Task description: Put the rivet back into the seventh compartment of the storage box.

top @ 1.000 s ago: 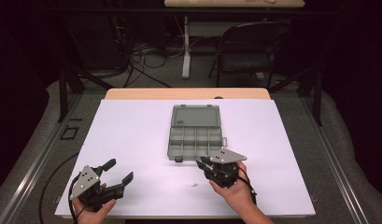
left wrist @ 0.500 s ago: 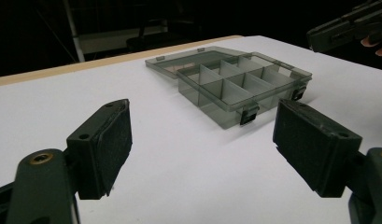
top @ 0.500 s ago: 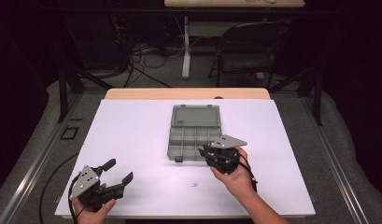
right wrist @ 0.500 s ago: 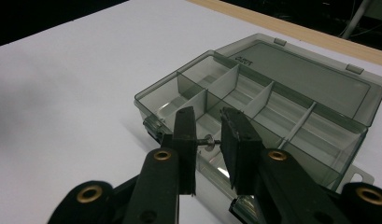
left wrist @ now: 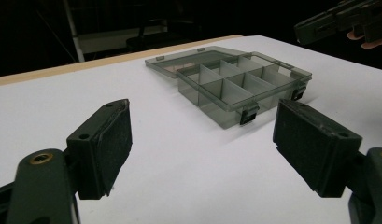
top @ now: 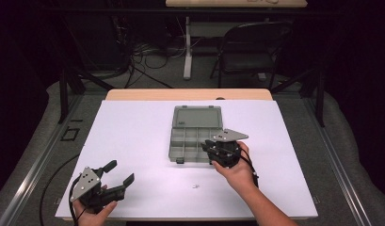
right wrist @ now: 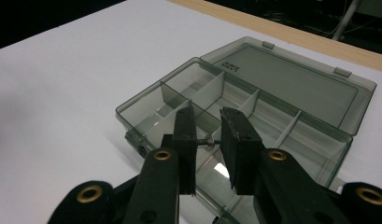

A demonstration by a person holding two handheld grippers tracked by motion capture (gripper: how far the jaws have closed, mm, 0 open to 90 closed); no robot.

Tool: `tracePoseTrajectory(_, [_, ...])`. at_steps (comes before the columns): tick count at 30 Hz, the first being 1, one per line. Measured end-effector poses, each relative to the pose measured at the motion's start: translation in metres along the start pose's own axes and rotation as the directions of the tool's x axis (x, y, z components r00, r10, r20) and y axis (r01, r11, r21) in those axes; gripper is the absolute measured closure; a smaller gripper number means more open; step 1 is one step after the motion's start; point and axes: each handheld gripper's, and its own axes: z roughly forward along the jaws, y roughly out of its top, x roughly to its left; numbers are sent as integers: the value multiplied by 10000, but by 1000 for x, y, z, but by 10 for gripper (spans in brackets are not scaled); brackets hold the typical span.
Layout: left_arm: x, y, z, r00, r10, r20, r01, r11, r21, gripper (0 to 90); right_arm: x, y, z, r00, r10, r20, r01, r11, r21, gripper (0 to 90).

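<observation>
Screw pinched over open box

Screw (right wrist: 208, 139) sits crosswise between the right gripper (right wrist: 208, 135) pads, clamped end to end, so it can't roll or drop on the way. That gripper hangs over the box's (top: 196, 139) near-right compartments; lid (top: 198, 116) lies flat behind, leaving every cell reachable from above. Looks like a drop-in is next, w/ the cell directly below the likely target. Left gripper (top: 117, 172) rests at the near-left table (top: 133, 132) corner, jaws spread wide, nothing in them, parked clear of the work. Another small part (top: 195, 186) lies on the table nr the front edge, prob. next in line.
</observation>
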Motion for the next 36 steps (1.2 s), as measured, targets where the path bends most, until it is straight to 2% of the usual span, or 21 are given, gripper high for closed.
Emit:
tracePoseTrajectory(15, [0,0,0,10000,-9,2,9,10000,7,195,-19,-3,21,9987,430,289,-440,9983,374,758])
tracePoseTrajectory(23, [0,0,0,10000,-28,0,28,10000,-37,195,-26,-8,40,9977,561,374,-595,9935,966,758])
tracePoseTrajectory(28, [0,0,0,10000,-23,6,23,10000,-29,195,-27,-11,48,9978,590,299,-623,9903,1238,758])
tracePoseTrajectory(36, [0,0,0,10000,-27,11,27,10000,-32,195,-24,-13,53,9983,548,210,-571,9889,1373,759])
